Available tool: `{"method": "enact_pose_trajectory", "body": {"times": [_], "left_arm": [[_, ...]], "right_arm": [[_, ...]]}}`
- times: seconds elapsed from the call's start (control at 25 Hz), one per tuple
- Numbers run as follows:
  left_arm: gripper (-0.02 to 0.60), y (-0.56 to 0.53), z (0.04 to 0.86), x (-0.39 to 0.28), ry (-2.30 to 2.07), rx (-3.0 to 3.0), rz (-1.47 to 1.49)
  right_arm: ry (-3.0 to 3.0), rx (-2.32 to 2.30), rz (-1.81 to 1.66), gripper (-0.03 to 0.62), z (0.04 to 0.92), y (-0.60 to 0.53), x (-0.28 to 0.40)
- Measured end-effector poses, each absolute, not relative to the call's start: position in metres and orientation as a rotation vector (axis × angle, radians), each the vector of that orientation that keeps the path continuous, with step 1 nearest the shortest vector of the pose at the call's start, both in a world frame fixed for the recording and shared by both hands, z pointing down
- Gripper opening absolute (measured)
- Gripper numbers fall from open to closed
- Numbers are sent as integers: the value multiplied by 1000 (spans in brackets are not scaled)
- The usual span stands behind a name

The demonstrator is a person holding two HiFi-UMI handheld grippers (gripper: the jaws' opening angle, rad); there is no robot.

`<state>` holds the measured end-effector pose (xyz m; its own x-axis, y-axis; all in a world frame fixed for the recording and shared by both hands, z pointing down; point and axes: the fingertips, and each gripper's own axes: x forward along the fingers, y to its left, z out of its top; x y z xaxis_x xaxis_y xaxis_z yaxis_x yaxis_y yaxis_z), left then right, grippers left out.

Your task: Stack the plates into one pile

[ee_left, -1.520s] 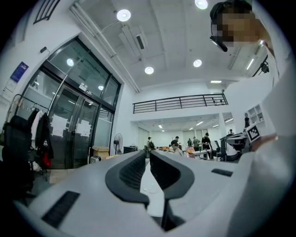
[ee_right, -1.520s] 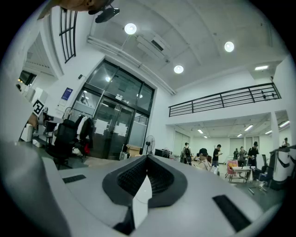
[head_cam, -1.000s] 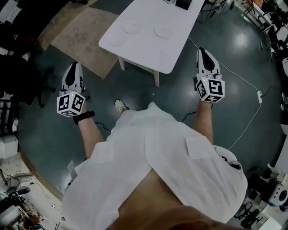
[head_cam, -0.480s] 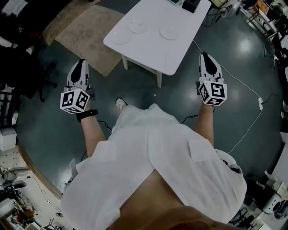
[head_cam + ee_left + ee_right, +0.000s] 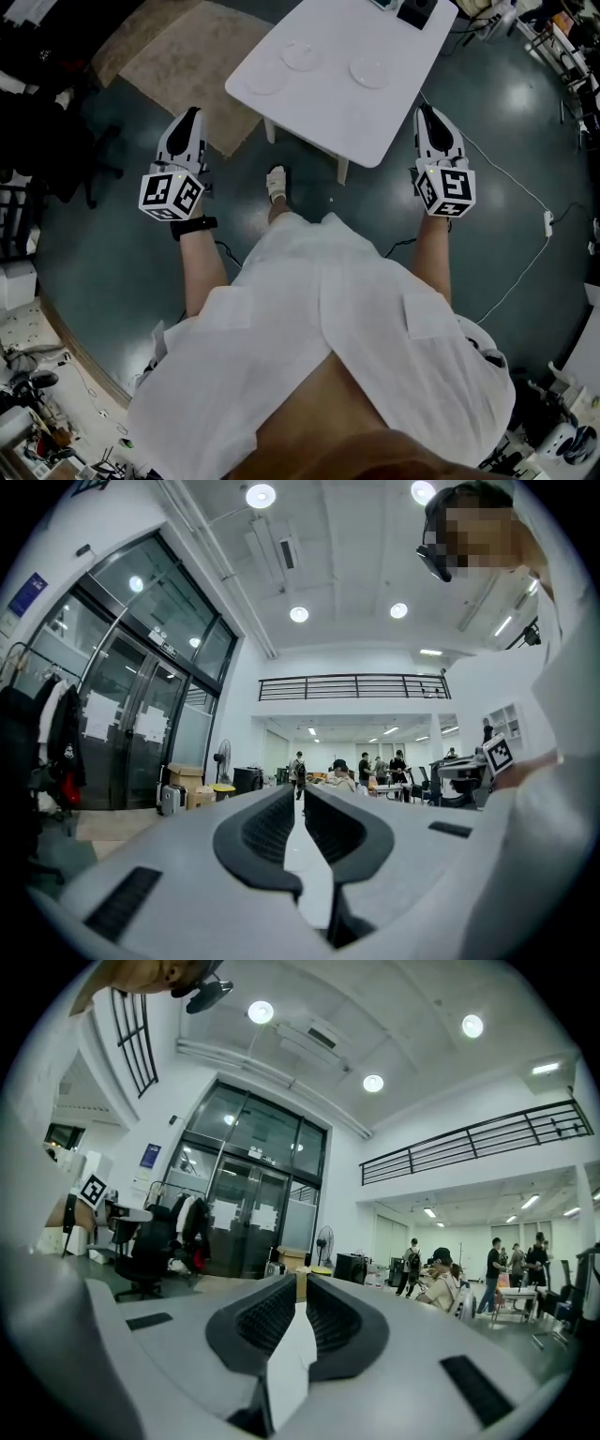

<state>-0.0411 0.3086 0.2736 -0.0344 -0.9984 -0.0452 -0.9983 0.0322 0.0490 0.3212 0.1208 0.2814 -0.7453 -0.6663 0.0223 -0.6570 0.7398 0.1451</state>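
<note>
Head view: three plates point(image 5: 302, 56) lie apart on the far counter point(image 5: 342, 117); left hand-held gripper point(image 5: 191, 114) and right hand-held gripper point(image 5: 427, 112) hang clenched, empty.

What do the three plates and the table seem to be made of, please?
The plates look like clear glass or plastic: the white surface shows through them and only their rims glint. The table looks matte white, laminate or painted board, with no visible grain.

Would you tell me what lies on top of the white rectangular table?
Three round pale plates lie apart, unstacked; a dark object at the far edge is cut off by the frame.
</note>
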Motion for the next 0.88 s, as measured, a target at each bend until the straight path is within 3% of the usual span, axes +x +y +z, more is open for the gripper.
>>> {"method": "enact_pose_trajectory", "body": {"times": [0.2,0.4,0.6,0.88], "left_arm": [[40,247,281,-78,-2194,2233,-101],[40,178,279,-130,-2131,2282,-70],[40,108,292,-178,-2032,2313,-21],[40,11,339,-191,-1723,2419,152]], "right_arm": [[-2853,1064,-182,41,291,79,270],[-2803,1068,-172,95,302,26,217],[-2742,1080,-101,95,318,-26,172],[-2642,1016,41,100,369,-80,112]]}}
